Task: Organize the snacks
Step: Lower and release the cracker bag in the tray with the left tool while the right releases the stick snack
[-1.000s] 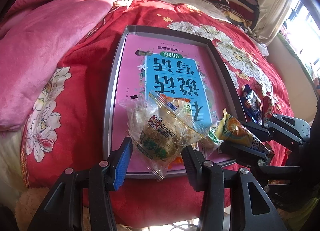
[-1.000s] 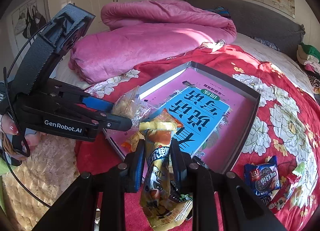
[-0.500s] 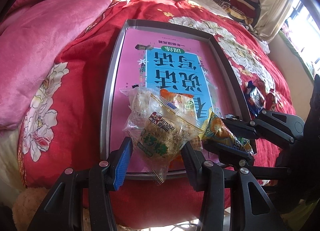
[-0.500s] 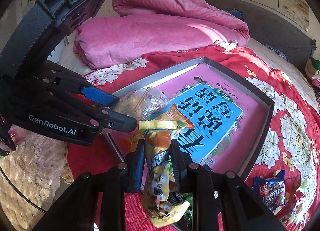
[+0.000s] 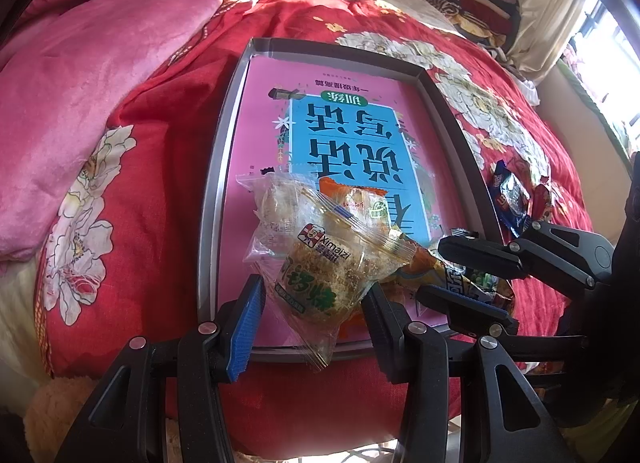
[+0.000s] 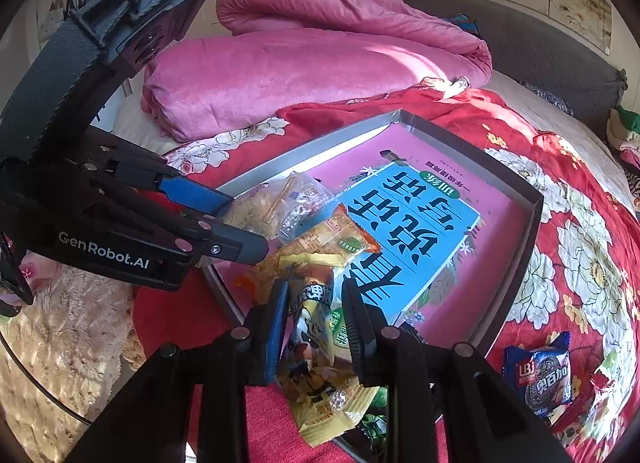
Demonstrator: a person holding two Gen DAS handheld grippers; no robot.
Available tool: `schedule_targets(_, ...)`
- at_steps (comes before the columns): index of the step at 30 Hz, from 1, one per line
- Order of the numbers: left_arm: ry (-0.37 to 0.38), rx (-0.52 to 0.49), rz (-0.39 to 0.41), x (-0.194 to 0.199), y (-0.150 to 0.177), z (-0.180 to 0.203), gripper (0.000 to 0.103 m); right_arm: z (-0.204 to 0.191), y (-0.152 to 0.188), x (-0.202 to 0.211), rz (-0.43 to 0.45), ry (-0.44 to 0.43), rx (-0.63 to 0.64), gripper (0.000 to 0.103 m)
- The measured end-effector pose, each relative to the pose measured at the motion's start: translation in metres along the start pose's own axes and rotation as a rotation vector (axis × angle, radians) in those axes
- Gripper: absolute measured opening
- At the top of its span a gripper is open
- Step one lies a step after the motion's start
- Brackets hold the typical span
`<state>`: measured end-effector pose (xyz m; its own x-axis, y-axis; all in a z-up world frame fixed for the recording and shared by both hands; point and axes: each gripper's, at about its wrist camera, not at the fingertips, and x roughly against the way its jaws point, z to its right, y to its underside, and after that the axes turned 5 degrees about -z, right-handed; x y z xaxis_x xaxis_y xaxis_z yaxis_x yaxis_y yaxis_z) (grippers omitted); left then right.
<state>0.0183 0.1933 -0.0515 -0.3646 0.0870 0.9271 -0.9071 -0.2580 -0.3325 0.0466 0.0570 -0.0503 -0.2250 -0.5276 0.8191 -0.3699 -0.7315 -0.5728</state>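
From your left wrist camera, your left gripper (image 5: pixel 310 303) stands partly open over the near end of the grey tray (image 5: pixel 218 167), with a clear packet (image 5: pixel 320 259) between its fingers; the right finger touches the wrapper, while the blue pad on the other side looks just clear of it, so you cannot tell whether it is gripped. The packet shows a crumbly golden cake, the word "Ximaizi" beside a red logo, and green characters. Behind it in the tray lies an orange sachet (image 5: pixel 360 203), on a pink and blue book cover (image 5: pixel 344 135) printed with large characters. From your right wrist camera, your right gripper (image 6: pixel 314 315) is narrow and easing open around a yellow cartoon-printed packet (image 6: pixel 316 343) at the tray's near edge. Outside the tray, on the red floral bedspread (image 6: pixel 580 263), lies a blue cookie pack (image 6: pixel 538 371) marked "LBJ".
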Motion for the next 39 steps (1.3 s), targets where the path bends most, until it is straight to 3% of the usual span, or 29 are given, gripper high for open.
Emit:
schedule_targets(12,-0.001,-0.013,-0.004,-0.001,0.000,0.004,0.052,-0.002,0.009,0.008,-0.025,0.064,0.051,0.031)
schedule_targets(39,-0.006,-0.056,0.027,0.009,-0.001,0.014,0.058,0.024,0.020,0.031,0.005,0.078,-0.077,0.041)
